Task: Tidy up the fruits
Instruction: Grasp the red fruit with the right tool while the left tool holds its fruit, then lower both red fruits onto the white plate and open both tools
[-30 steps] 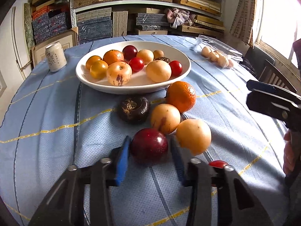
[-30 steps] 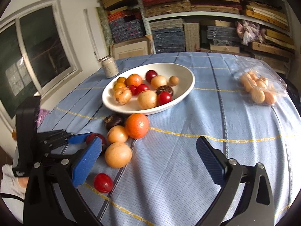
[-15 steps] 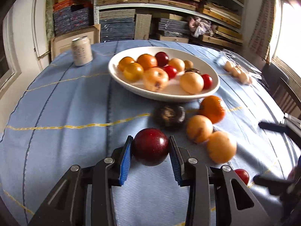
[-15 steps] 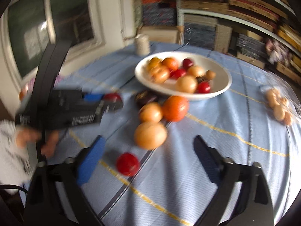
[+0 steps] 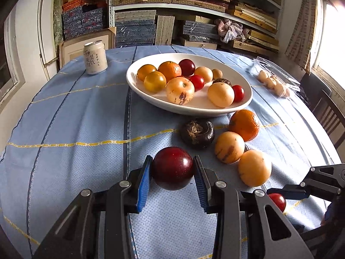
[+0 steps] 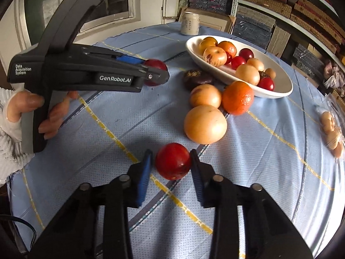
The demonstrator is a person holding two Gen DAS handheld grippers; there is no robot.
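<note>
My left gripper (image 5: 172, 172) is shut on a dark red plum (image 5: 172, 168) and holds it above the blue tablecloth; it also shows in the right wrist view (image 6: 155, 72). My right gripper (image 6: 171, 168) has its pads on both sides of a small red tomato (image 6: 173, 163) on the cloth, touching or nearly touching it. A white bowl (image 5: 243, 103) holds several fruits. In front of it lie a dark water chestnut (image 5: 197, 133), an orange (image 5: 244, 124) and two yellow fruits (image 5: 229, 147) (image 5: 254, 168).
A drink can (image 5: 95, 57) stands at the far left of the table. A clear bag of small pale fruits (image 5: 273, 84) lies at the far right. Shelves of boxes stand behind the table. A dark chair (image 5: 330, 112) is at the right edge.
My left gripper closed on the plum, lifted it and drew it back to the left. My right gripper swung left, came down and closed in around the small red tomato.
</note>
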